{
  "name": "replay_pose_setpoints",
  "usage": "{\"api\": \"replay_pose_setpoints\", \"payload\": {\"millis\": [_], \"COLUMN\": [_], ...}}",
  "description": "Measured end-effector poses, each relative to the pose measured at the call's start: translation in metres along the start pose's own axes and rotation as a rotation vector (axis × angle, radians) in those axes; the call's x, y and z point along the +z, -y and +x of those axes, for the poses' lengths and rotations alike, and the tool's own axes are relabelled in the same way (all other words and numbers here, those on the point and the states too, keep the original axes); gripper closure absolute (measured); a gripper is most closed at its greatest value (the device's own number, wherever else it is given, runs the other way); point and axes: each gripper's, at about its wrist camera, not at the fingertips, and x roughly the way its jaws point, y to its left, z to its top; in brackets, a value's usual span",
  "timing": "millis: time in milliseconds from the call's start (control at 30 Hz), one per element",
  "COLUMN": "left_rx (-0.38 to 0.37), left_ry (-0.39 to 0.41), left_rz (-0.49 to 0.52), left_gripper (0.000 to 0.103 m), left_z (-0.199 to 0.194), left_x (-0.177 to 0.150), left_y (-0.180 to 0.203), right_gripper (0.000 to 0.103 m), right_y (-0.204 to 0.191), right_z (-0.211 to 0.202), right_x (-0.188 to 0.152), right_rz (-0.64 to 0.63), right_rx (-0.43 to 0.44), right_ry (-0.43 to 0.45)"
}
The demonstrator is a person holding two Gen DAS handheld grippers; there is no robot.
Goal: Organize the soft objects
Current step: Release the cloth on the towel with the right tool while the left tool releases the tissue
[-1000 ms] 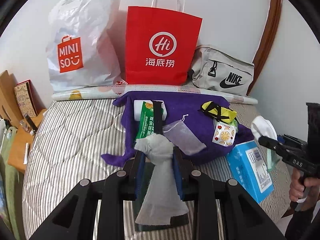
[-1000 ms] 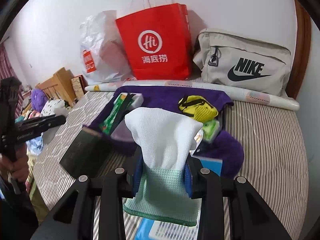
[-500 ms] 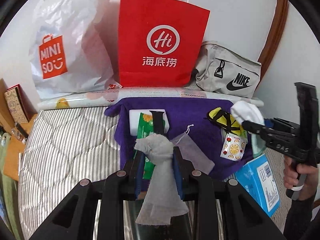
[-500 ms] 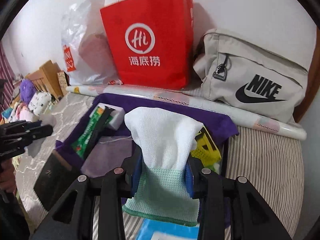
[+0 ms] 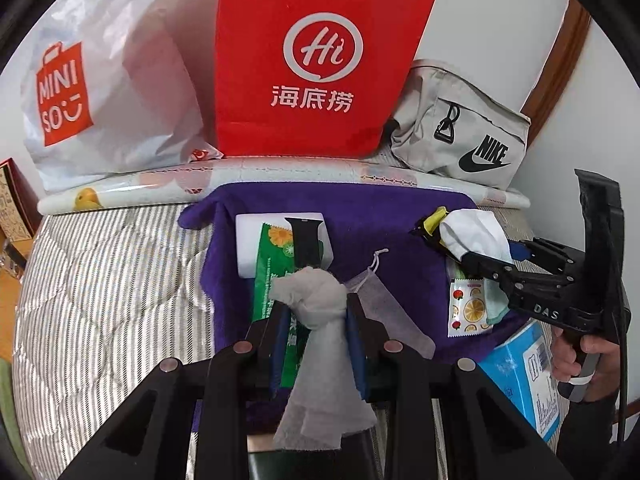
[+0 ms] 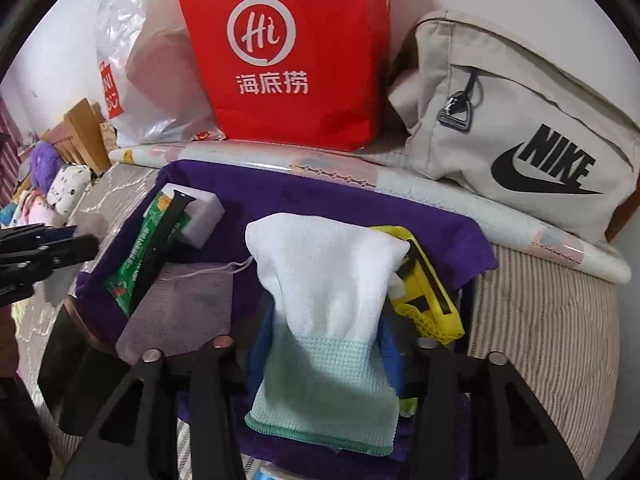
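With the left tongs point(image 5: 316, 332) clamped on the grey rag point(image 5: 320, 344), the right tongs point(image 6: 326, 344), just opening around the white cloth point(image 6: 324, 300), should release it flat onto the purple towel point(image 6: 360, 208) ahead.

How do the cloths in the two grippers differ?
The grey cloth in the left gripper is thin and crumpled into a knot; the white-and-mint cloth in the right gripper is thicker, waffle-textured and hangs flat. The left jaws pinch theirs tight; the right jaws have just been opening, standing apart from theirs. Both hang over the purple towel.
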Motion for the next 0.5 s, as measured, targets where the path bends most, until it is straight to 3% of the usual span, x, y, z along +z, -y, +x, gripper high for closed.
{"api": "replay_pose_setpoints", "payload": {"millis": [100, 500], "left_rx": [-0.011, -0.019], "left_ry": [-0.015, -0.062], "left_rz": [-0.009, -0.011], "left_gripper": [0.077, 0.077], "left_z": [0.008, 0.031], "left_x": [0.003, 0.009], "left_y": [0.0, 0.002], "right_gripper": [0.036, 0.036], "right_y": [-0.003, -0.003], "right_z": [-0.001, -0.019], "right_x": [0.001, 0.0], "right_rz": [-0.008, -0.008], "right_rx": [-0.001, 0.018], "right_ry": [0.008, 0.064]}}
